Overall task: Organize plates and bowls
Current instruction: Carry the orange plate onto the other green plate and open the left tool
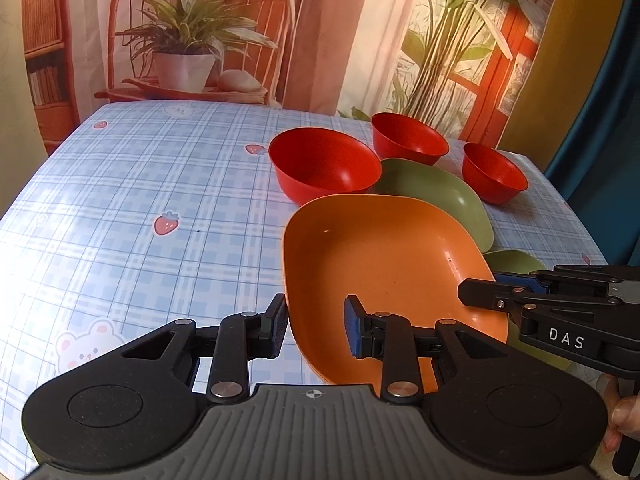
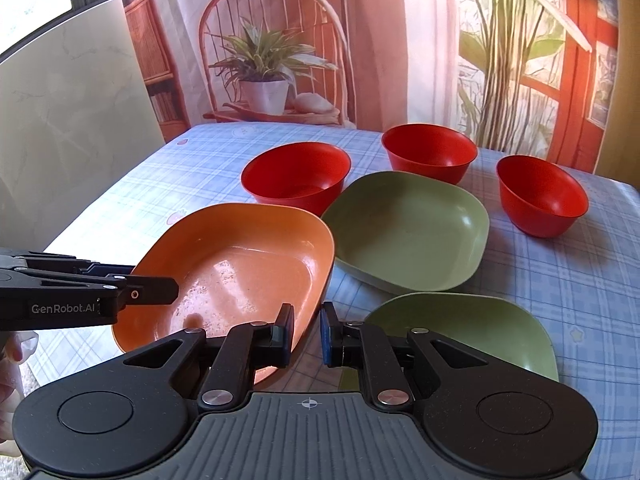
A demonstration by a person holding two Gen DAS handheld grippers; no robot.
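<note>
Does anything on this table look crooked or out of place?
Yes: the orange plate sits tilted, its far edge raised, unlike the green plate lying flat on the tablecloth. The left gripper and right gripper each straddle its rim with jaws apart. The three red bowls stand upright; nothing looks spilled or broken.

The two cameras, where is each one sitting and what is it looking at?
Left wrist: sits on the left gripper, its fingers astride the orange plate rim; right gripper shows at the side.
Right wrist: sits on the right gripper, astride the opposite rim; left gripper shows.
Shared: three red bowls, green plates.
</note>
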